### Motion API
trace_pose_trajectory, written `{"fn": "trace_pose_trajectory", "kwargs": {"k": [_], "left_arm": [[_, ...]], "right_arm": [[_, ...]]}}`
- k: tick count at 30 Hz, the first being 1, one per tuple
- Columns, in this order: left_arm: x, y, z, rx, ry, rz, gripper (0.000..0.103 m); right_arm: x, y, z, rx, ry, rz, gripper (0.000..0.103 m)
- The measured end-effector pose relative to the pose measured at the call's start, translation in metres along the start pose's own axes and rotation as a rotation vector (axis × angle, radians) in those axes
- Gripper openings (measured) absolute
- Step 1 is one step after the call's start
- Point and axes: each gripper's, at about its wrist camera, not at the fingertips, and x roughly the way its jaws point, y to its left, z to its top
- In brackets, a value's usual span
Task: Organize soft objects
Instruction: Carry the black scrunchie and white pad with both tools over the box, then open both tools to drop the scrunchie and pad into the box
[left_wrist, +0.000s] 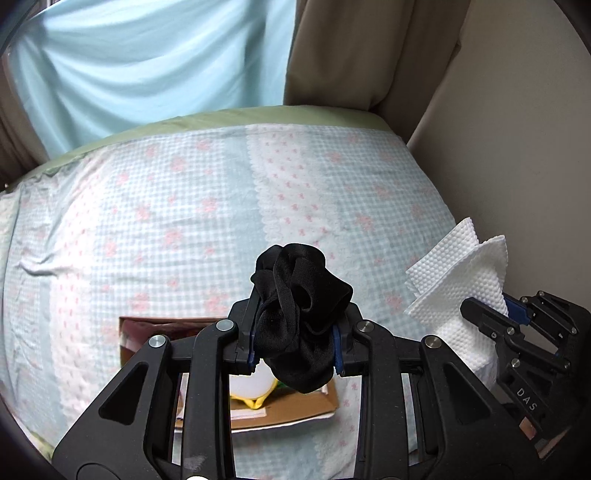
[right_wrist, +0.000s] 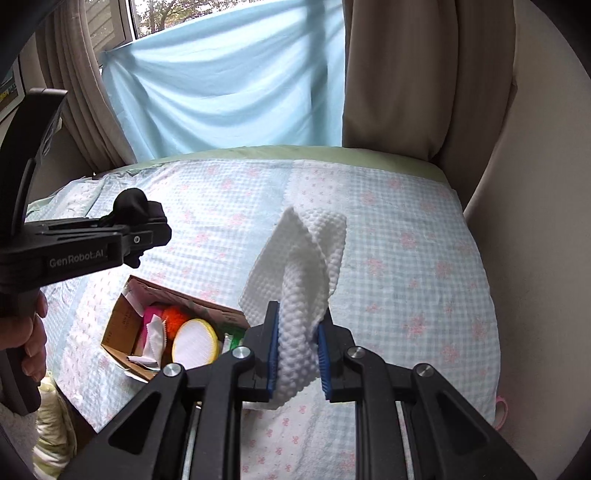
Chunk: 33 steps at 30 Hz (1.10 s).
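Note:
My left gripper (left_wrist: 293, 332) is shut on a bunched black cloth (left_wrist: 299, 314) and holds it above an open cardboard box (left_wrist: 291, 410) on the bed. It also shows in the right wrist view (right_wrist: 147, 225), with the black cloth (right_wrist: 129, 203) in it. My right gripper (right_wrist: 297, 354) is shut on a folded white paper towel (right_wrist: 299, 280), held above the bed to the right of the box (right_wrist: 118, 328). The towel (left_wrist: 458, 284) and the right gripper (left_wrist: 491, 314) show at the right of the left wrist view.
The box holds a white and yellow round pad (right_wrist: 194, 345), an orange fluffy thing (right_wrist: 176, 317), pink and white cloths (right_wrist: 151, 332). The bed has a blue checked floral cover (right_wrist: 406, 258). Blue sheet (right_wrist: 229, 85), beige curtains (right_wrist: 417, 74) behind; wall (left_wrist: 517, 147) at the right.

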Motion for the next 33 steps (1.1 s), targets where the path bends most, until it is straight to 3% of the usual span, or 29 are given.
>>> {"fn": "trace_pose_trajectory", "kwargs": {"k": [6, 12, 21, 33], "left_arm": [[-0.005, 0.074, -0.037, -0.017, 0.062, 0.012, 0.025], [0.027, 0.121, -0.07, 0.023, 0.161, 0.0, 0.025], [0.086, 0.135, -0.109, 0.065, 0.297, -0.044, 0.025], [0.117, 0.133, -0.127, 0.132, 0.348, -0.054, 0.025]], "right_arm": [[0.03, 0.065, 0.002, 0.078, 0.084, 0.071, 0.017], [0.076, 0.109, -0.011, 0.168, 0.188, 0.1, 0.017], [0.135, 0.134, -0.037, 0.23, 0.339, 0.084, 0.017], [0.184, 0.113, -0.046, 0.367, 0.422, 0.071, 0.017]]}}
